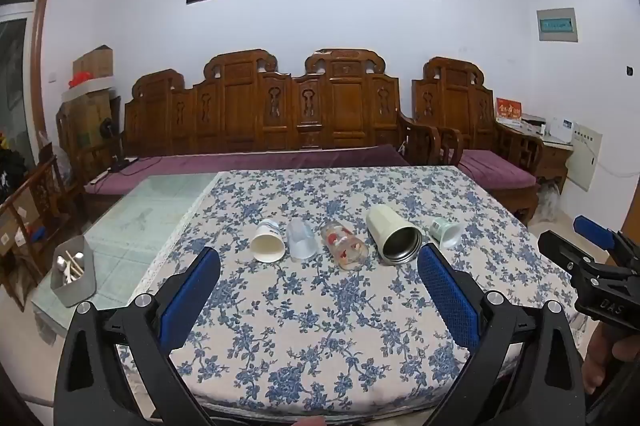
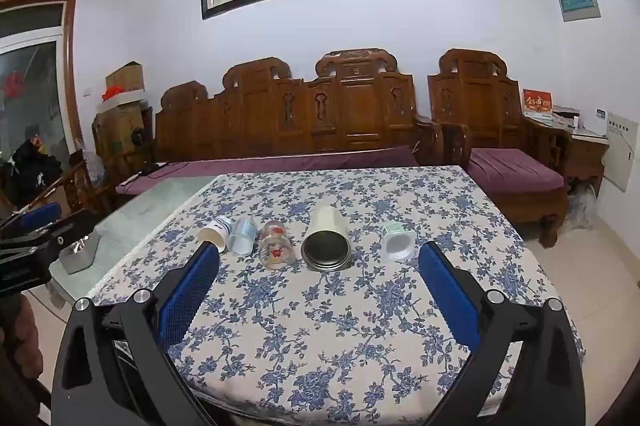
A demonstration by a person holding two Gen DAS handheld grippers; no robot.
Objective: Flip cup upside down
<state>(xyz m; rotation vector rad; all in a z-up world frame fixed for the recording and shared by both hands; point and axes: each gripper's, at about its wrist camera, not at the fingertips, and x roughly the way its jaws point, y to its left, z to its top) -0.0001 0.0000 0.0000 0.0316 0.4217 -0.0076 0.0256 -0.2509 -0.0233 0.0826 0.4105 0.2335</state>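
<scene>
Several cups lie on their sides in a row on the floral tablecloth [image 1: 320,326], mouths towards me. From left: a white paper cup [image 1: 267,241] [image 2: 215,231], a clear plastic cup [image 1: 302,239] [image 2: 242,235], a glass with red print [image 1: 344,245] [image 2: 276,244], a cream steel-lined tumbler [image 1: 394,234] [image 2: 327,240] and a small pale green cup [image 1: 446,232] [image 2: 397,241]. My left gripper [image 1: 319,258] is open and empty, short of the row. My right gripper [image 2: 319,254] is open and empty, short of the tumbler; it also shows at the right edge of the left wrist view [image 1: 592,246].
A grey utensil holder [image 1: 74,272] stands on the bare glass table part [image 1: 152,210] at the left. A carved wooden sofa [image 1: 264,114] with purple cushions and an armchair [image 1: 472,114] stand behind the table. The left gripper shows at the left edge of the right wrist view [image 2: 36,230].
</scene>
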